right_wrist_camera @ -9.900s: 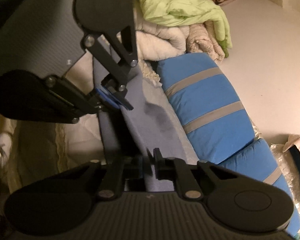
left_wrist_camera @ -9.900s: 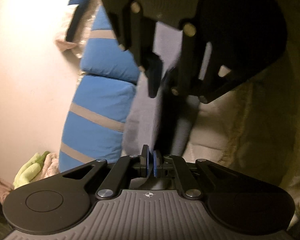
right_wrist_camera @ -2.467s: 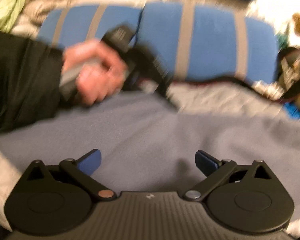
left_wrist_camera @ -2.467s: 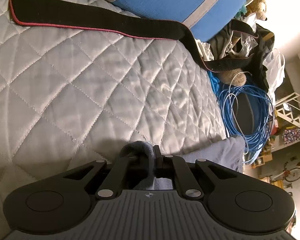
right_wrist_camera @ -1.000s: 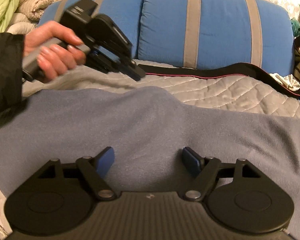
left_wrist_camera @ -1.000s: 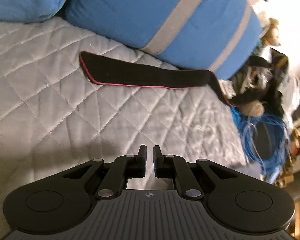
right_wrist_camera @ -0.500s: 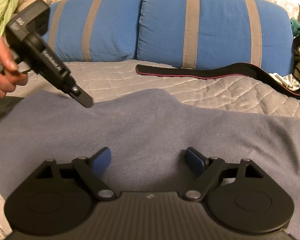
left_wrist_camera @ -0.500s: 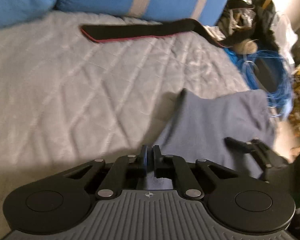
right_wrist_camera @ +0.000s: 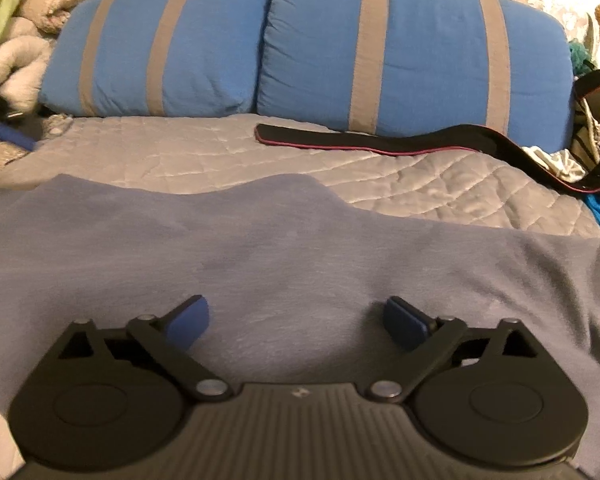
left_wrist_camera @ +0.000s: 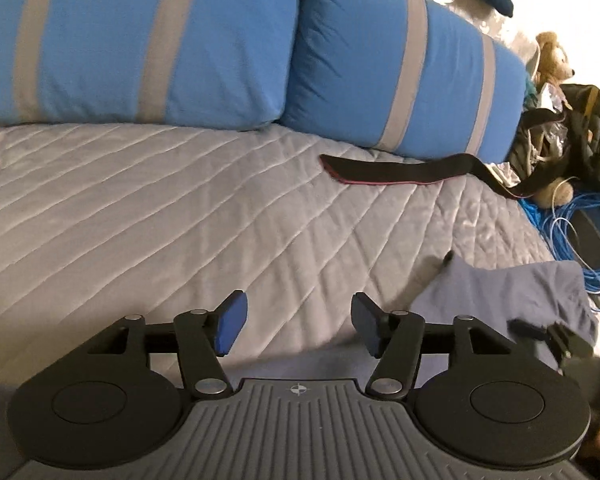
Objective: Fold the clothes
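Released, the left gripper (left_wrist_camera: 296,330) gapes beside the cloth (right_wrist_camera: 300,248) — right gripper (right_wrist_camera: 296,322) wide too — creases may set.

Grey-blue garment (right_wrist_camera: 300,248) spread flat on quilt, far edge wavy

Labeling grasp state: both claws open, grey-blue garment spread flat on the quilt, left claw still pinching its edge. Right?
Not quite. The left claw is open and pinches nothing; the left wrist view shows only bare quilt between its fingers, with the grey-blue garment off to its right. The rest holds: the right claw is open over the garment, which is spread on the quilt.
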Demonstrator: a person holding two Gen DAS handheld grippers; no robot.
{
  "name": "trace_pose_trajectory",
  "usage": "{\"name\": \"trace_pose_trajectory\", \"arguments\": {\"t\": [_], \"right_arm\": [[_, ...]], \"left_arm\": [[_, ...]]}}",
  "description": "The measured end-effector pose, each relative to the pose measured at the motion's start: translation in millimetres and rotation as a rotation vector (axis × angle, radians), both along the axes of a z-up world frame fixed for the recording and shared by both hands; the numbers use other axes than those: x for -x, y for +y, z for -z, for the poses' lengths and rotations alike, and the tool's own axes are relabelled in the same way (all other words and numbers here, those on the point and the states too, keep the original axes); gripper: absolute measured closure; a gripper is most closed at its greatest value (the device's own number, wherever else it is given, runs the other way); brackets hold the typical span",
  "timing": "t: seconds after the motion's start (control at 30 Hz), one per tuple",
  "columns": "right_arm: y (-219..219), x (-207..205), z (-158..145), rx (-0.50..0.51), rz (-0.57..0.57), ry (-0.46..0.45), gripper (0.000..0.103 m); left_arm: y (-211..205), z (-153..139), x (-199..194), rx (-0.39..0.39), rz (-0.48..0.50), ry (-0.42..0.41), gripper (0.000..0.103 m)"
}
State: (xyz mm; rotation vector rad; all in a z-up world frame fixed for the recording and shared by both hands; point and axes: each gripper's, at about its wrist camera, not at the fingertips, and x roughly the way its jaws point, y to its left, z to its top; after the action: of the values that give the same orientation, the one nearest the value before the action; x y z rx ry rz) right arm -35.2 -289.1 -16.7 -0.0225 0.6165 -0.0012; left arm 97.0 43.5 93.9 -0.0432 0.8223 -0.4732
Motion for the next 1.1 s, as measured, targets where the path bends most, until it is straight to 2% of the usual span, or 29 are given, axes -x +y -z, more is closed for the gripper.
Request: {"name": "trace_pose_trajectory", "arguments": {"t": [0.23,0.33,0.5,0.57,0.6,0.67,0.7,0.83,1.1], "right_arm": [[9.4,-1.3,-7.3,0.018,0.077,0.041,0.000],[9.4,-0.7,-9.5,-0.012,0.087,0.047,0.000],[8.6,1.5,-7.2,-0.026,0.087,0.042,0.000],[8.7,1.0,-6.6,-0.026,0.088,0.042,0.000],[9.2,0.7,-6.7,-0.024,0.089,0.043,0.000],[9.6,0.5,-6.6,-0.019,0.088,0.044,0.000],[9.8,0.5,-6.5,-0.017,0.088,0.044,0.000],[7.5,0.4,-6.3,-0.011,0.095,0.051,0.000],[7.9,0.3,-8.3,-0.011,0.105,0.067,0.000]], "left_arm": [[36.1,7.3,25.3,-0.003,-0.008,-0.027,0.045],[44.3,12.4,24.2,-0.051,-0.055,-0.029,0.045],[56.4,19.4,9.9,-0.082,-0.133,-0.044,0.045],[61.9,30.9,5.3,-0.153,-0.142,-0.017,0.046],[59.3,35.1,4.6,-0.202,-0.134,-0.014,0.052],[53.9,43.2,3.9,-0.298,-0.114,-0.014,0.052],[54.9,42.5,3.2,-0.322,-0.126,-0.008,0.052],[73.0,36.3,-1.5,-0.377,-0.252,0.018,0.053],[106.1,13.8,1.1,-0.469,-0.331,0.039,0.052]]}}
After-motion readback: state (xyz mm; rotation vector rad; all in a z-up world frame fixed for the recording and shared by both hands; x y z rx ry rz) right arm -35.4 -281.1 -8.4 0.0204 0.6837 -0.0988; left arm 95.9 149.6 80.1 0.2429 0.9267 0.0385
